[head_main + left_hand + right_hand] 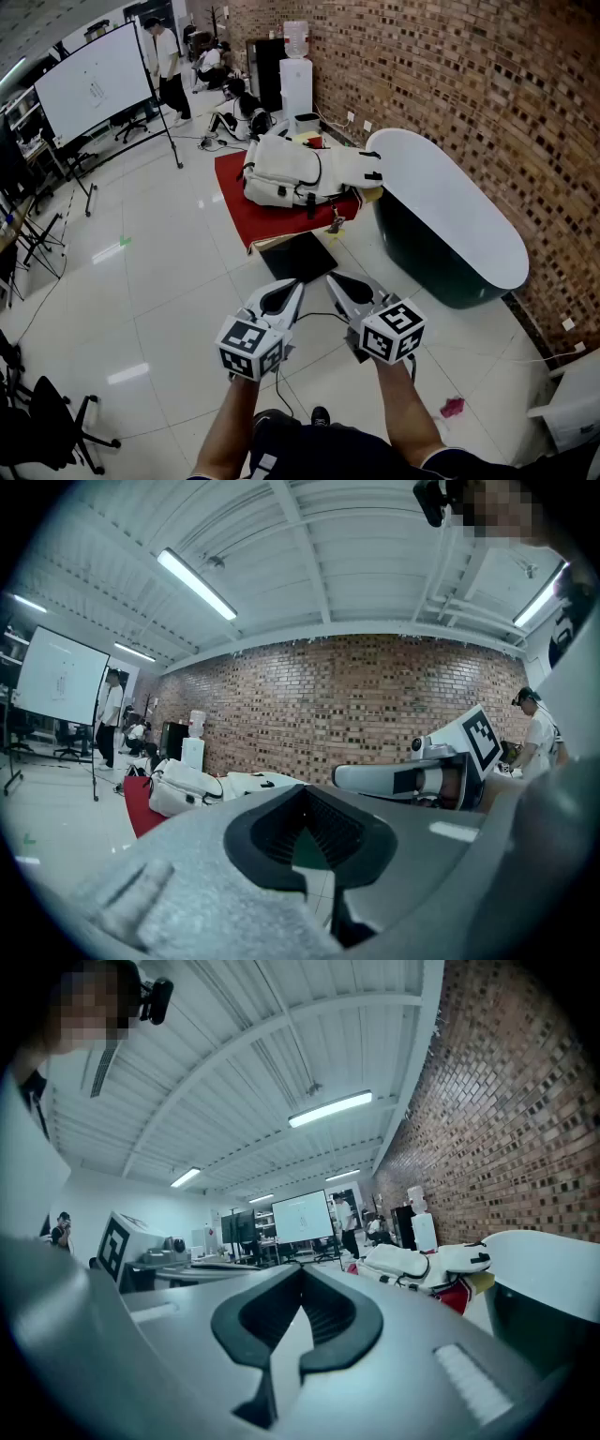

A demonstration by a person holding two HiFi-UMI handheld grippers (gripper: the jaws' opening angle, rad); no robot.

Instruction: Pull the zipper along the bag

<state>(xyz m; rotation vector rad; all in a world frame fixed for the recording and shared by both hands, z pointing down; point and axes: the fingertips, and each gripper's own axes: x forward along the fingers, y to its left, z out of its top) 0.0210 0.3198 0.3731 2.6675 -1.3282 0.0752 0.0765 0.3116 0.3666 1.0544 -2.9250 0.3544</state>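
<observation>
A white bag [291,173] lies on a red-covered low table [281,220] well ahead of me; its zipper is too small to make out. Both grippers hang in the air over the floor, far short of the bag. My left gripper [298,284] is shut with nothing between its jaws. My right gripper [330,278] is shut and empty too, close beside it. In the left gripper view the bag [183,785] shows at the far left past the closed jaws [302,789]. In the right gripper view the bag [412,1262] lies to the right of the closed jaws [302,1269].
A large white and dark green tub [450,216] stands right of the table by the brick wall. A black board [298,256] lies on the floor before the table. A whiteboard [94,80], people and a water dispenser [296,75] are behind. An office chair [47,422] stands bottom left.
</observation>
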